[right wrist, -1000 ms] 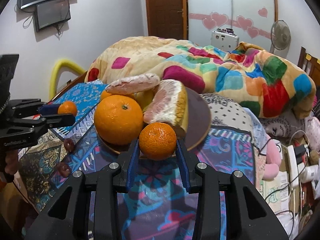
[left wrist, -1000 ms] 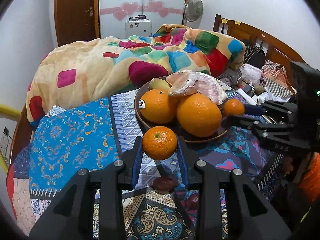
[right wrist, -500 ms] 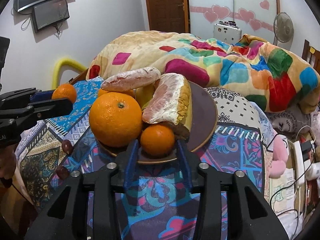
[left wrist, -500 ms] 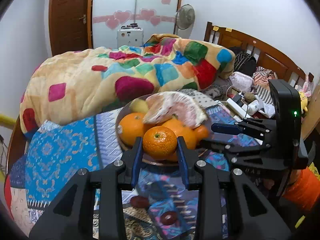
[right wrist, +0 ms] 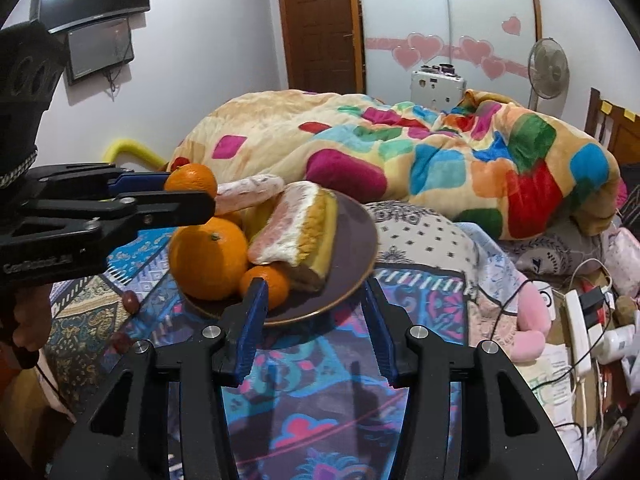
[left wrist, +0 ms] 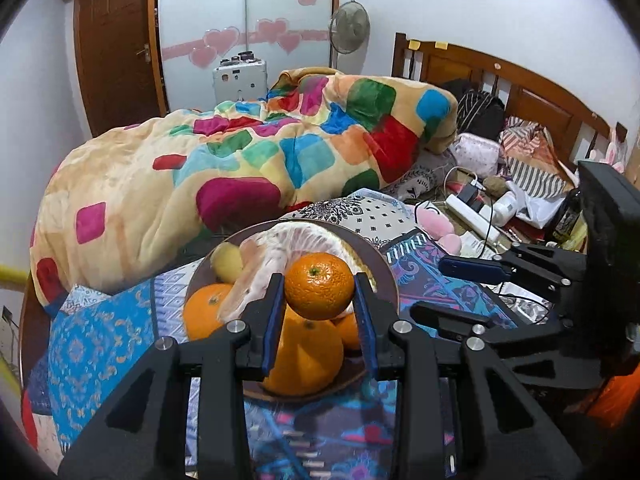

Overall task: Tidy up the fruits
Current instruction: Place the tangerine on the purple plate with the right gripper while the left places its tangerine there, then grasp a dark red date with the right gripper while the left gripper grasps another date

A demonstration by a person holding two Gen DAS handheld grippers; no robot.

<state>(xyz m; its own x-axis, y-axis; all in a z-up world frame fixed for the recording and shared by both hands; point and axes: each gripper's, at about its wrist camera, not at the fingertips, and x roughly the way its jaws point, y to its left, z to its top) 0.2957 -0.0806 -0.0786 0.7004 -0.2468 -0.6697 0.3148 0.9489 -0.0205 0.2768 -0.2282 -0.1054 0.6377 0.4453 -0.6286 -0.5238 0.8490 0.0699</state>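
Observation:
A brown plate [left wrist: 384, 264] on the patterned bedcover holds large oranges [left wrist: 304, 354], peeled pomelo pieces [left wrist: 276, 248] and a small tangerine [right wrist: 267, 285]. My left gripper [left wrist: 320, 300] is shut on a mandarin [left wrist: 319, 291] and holds it above the plate's fruit; it also shows in the right wrist view [right wrist: 191, 178]. My right gripper [right wrist: 316, 320] is open and empty, just in front of the plate [right wrist: 356, 232], with the released tangerine resting by its left fingertip. It appears at the right of the left wrist view [left wrist: 448, 292].
A colourful patchwork quilt [left wrist: 240, 160] is bunched behind the plate. Dark red small fruits [right wrist: 130, 300] lie on the cover left of the plate. A power strip [right wrist: 578, 320], cables, a pink plush toy [right wrist: 528, 336] and clutter lie to the right by the wooden headboard [left wrist: 500, 76].
My right gripper opened and let its tangerine rest on the plate, then drew back slightly. My left gripper lifted its mandarin up and over the plate's fruit.

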